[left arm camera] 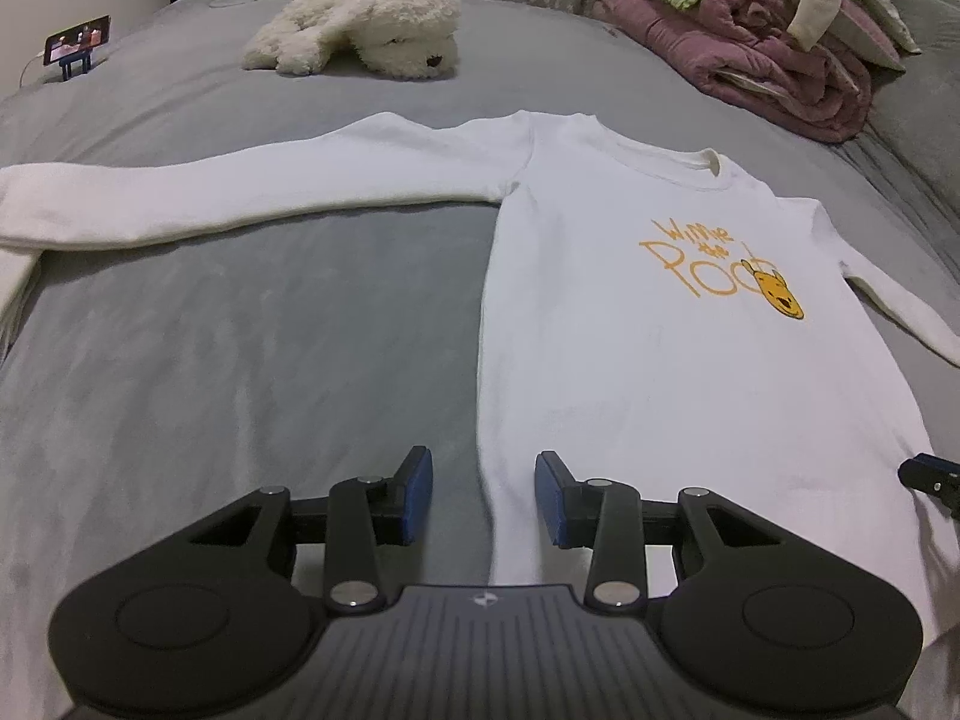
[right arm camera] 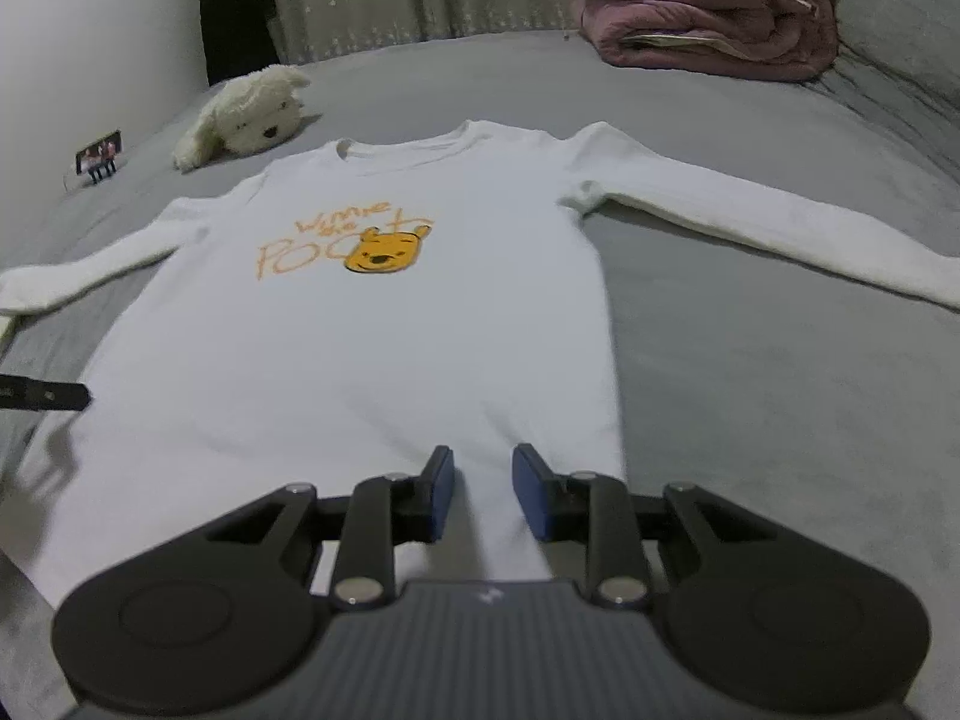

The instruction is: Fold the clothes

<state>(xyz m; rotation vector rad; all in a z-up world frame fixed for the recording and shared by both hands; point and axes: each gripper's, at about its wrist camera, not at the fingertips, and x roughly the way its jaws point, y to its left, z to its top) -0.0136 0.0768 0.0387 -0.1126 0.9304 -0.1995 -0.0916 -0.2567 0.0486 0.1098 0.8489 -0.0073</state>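
Left gripper [left arm camera: 483, 495] spread over white shirt [left arm camera: 630, 324] hem, right gripper [right arm camera: 483, 492] likewise spread, grey bed [left arm camera: 240, 330]

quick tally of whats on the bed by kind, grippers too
white long-sleeve shirt: 1
cream plush dog: 1
phone on a stand: 1
pile of bedding and clothes (rolled pink quilt at the bottom, individual pieces too jumbled to count): 1
grippers, left gripper and right gripper, both with fingers apart: 2
total: 6

Grey bed [left arm camera: 240, 324], as I see it.
On it: white sweatshirt [left arm camera: 600, 312] spread flat, plush dog [left arm camera: 366, 30], folded mauve quilt [left arm camera: 774, 54], propped phone [left arm camera: 78, 42].
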